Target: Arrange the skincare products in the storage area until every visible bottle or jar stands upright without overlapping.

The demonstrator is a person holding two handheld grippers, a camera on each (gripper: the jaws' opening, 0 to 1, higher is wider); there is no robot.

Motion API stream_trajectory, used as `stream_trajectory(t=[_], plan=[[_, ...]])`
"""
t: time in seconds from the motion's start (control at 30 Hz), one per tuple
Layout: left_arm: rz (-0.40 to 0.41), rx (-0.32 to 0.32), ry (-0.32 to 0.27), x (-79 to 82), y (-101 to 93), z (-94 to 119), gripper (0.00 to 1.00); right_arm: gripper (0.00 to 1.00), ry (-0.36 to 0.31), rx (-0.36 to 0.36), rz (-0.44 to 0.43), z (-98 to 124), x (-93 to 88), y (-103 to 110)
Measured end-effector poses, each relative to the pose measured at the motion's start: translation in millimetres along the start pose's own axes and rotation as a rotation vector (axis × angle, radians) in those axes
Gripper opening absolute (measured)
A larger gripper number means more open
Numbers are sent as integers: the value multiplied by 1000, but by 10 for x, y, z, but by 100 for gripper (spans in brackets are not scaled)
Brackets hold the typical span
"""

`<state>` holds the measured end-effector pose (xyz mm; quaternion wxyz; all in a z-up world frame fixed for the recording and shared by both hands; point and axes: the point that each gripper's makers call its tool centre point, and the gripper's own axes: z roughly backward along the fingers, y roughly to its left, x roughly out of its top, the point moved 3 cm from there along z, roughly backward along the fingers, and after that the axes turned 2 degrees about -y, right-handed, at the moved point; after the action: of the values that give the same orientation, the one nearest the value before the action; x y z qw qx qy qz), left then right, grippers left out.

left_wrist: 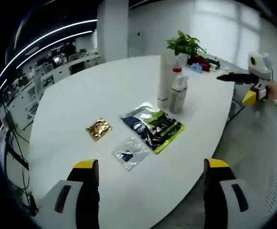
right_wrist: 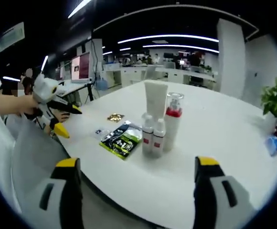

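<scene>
Skincare bottles, a tall white tube (right_wrist: 155, 101) and small white bottles (right_wrist: 153, 136), stand close together on the white counter (left_wrist: 100, 95). Both my grippers (left_wrist: 150, 183) (right_wrist: 133, 188) hang back, fingers wide and empty. I think one bump could tip them all.

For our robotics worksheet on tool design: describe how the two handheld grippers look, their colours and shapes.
Each gripper has two broad black jaws with yellow tips and white-grey side shells carrying dark slots, as on the left gripper and right gripper. Seen from outside, the body is white with black jaws and a yellow block beneath.
</scene>
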<state>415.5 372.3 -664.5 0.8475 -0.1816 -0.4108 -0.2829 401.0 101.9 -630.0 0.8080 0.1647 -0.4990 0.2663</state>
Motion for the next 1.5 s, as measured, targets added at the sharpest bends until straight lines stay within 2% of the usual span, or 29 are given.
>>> stream_trajectory(t=[0.3, 0.53, 0.93, 1.1, 1.5], plan=[[42, 27, -54, 14, -120, 90, 97, 99, -4, -2, 2, 21, -30, 16], [42, 38, -69, 53, -118, 119, 97, 99, -14, -12, -15, 17, -42, -33], [28, 35, -52, 69, -81, 94, 97, 99, -12, -14, -18, 5, -54, -47], [1, 31, -24, 64, -25, 46, 96, 99, -12, -14, -19, -2, -52, -47], [-24, 22, 29, 98, 242, -179, 94, 99, 14, -18, -8, -41, -84, -60]])
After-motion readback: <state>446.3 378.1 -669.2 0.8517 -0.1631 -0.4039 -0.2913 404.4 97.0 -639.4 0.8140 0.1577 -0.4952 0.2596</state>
